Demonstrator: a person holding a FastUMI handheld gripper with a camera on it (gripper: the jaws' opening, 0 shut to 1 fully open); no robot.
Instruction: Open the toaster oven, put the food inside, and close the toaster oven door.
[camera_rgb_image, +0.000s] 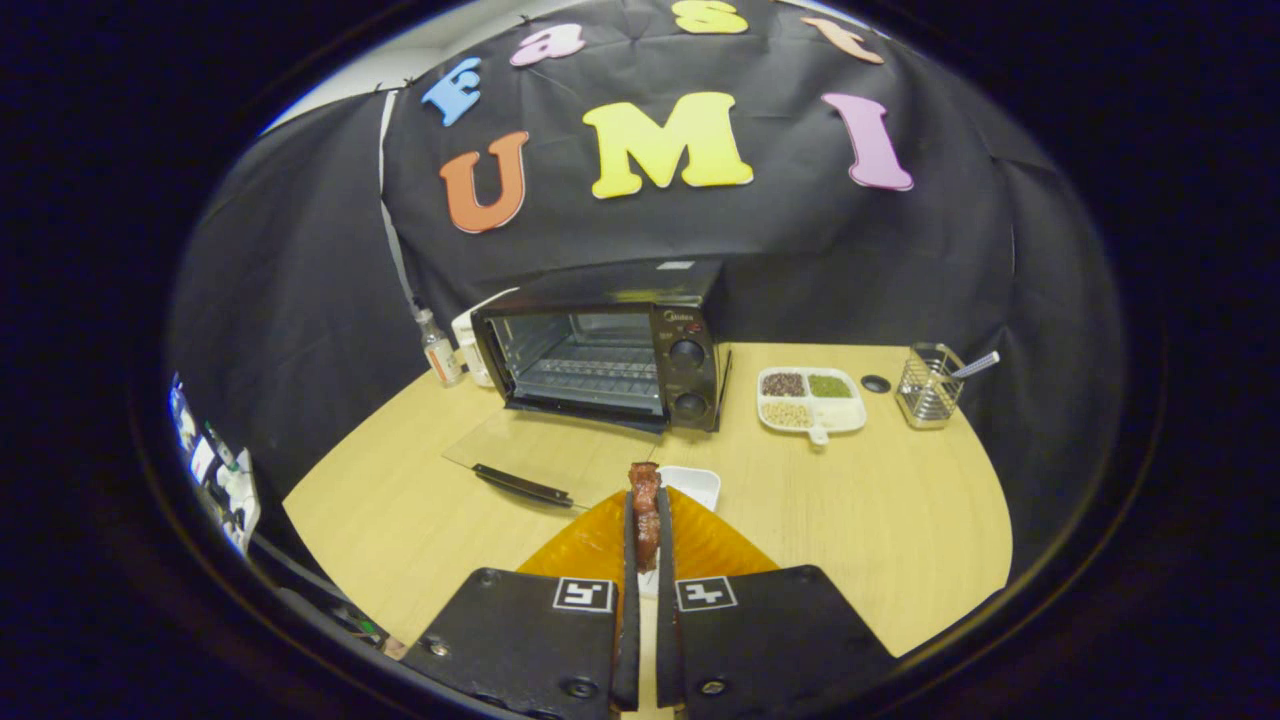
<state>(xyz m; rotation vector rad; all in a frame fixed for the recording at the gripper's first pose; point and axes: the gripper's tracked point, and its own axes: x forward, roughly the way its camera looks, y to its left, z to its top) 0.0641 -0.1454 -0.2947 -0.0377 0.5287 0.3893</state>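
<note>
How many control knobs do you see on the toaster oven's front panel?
2. Both sit on the panel right of the open toaster oven cavity: upper knob, lower knob directly below. The gripper fingers are shut on the food piece.

Pale wooden bench bearing a black toaster oven with glass door lowered flat, a white divided dish of grains, a wire holder, a small bottle, and a small white dish.

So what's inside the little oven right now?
The toaster oven has its door folded down, and a bare wire rack shows inside. The gripper is shut on the food. The oven's far corners are too dark to tell.
</note>
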